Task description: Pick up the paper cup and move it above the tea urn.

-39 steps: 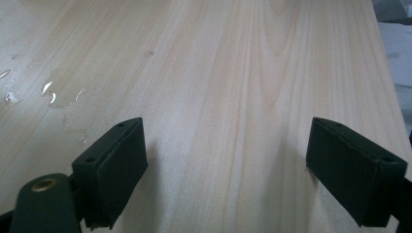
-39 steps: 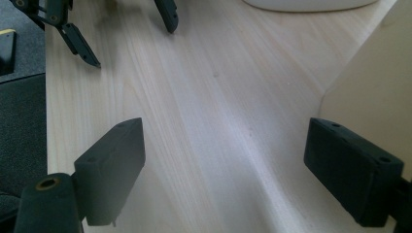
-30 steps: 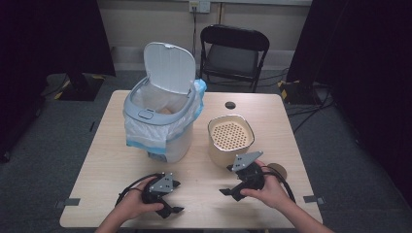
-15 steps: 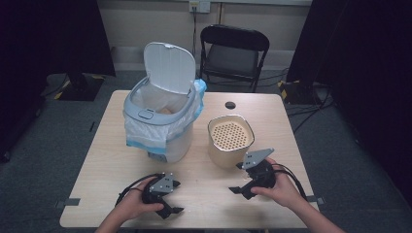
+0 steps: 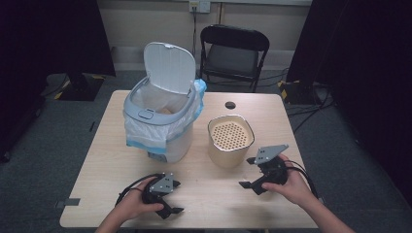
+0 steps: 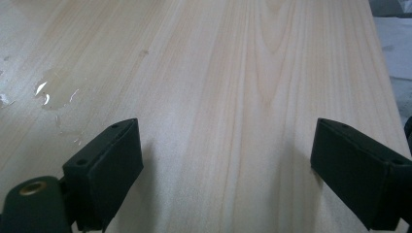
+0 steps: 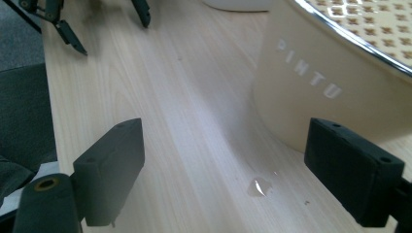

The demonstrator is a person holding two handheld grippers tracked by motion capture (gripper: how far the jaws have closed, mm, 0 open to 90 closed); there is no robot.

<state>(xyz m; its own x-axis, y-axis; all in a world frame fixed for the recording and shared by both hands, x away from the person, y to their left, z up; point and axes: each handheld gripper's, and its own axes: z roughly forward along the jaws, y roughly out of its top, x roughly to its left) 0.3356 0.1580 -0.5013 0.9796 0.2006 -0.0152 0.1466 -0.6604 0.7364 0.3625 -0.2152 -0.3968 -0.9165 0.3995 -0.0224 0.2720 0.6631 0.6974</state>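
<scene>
Left hand-held gripper — jaws apart, nothing between — over wet-spotted wooden table.

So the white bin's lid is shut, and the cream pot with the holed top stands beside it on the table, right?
Not quite: the white bin has its lid flipped up and open, as the high view shows. The cream pot with the holed top does stand beside it on the table.

Each hand carries a black claw, the left claw and the right claw, both topped by a grey three-cornered plate with small holes, trailing looped black cables, with blocky matte jaws bearing screw holes and what seems a brass-coloured bushing.
</scene>
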